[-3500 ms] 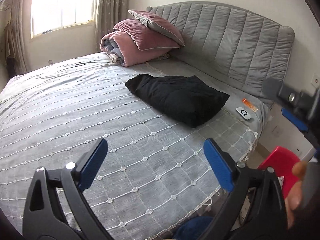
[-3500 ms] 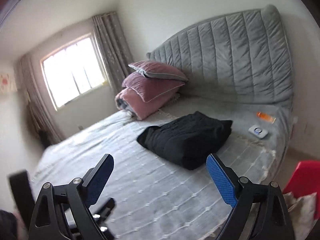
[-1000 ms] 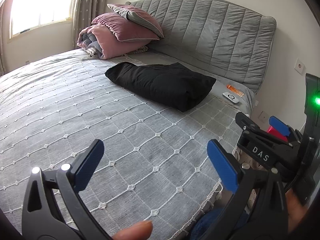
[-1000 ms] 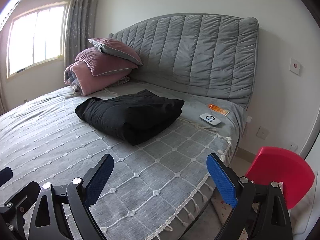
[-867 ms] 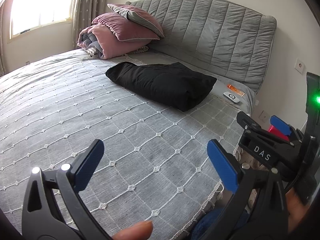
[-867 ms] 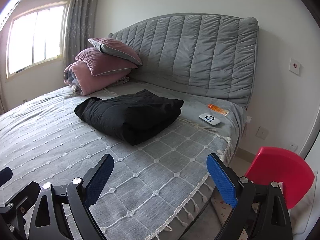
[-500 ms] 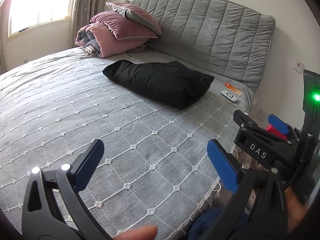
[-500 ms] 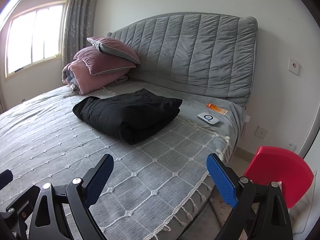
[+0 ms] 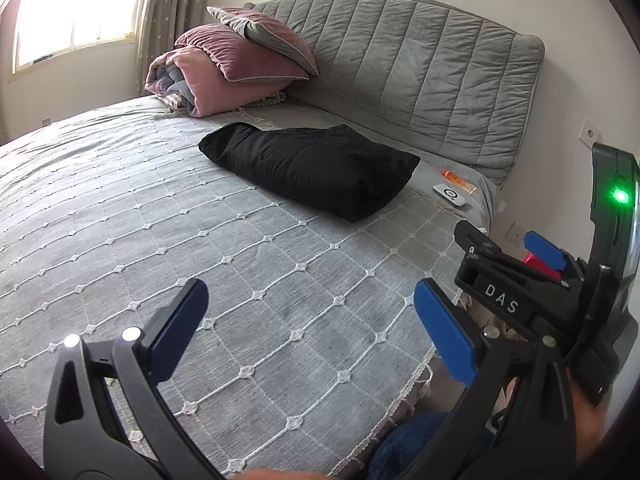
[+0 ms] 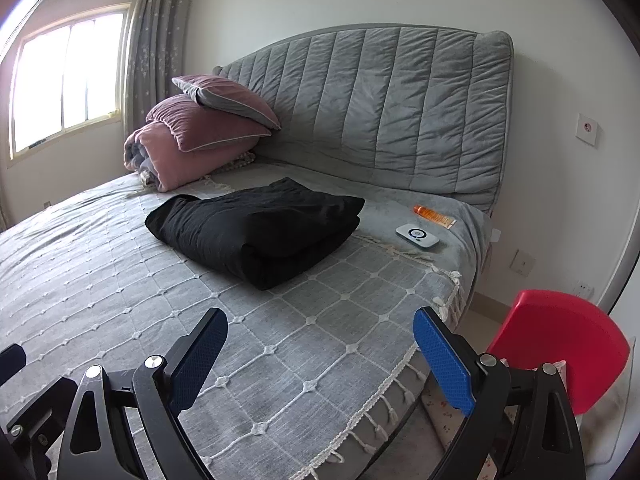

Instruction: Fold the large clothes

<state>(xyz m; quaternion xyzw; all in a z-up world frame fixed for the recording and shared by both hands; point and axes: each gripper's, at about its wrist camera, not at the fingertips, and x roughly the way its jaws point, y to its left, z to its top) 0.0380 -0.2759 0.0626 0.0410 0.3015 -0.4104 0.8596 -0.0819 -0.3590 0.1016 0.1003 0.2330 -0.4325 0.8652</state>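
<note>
Both claws hang wide apart and empty over the near edge of the bed (image 9: pixel 120 208): left gripper (image 9: pixel 316 322), right gripper (image 10: pixel 320 350), neither touching cloth. The black garment (image 10: pixel 256 232) lies bundled far up the quilted grey cover, near the headboard (image 10: pixel 380 112), looking already folded. Pink pillows (image 10: pixel 200 128) are stacked far left, a red chair (image 10: pixel 560 336) stands near right

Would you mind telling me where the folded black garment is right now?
In both wrist views the black garment lies on the bed near the grey headboard, right of the pink pillows.
</note>
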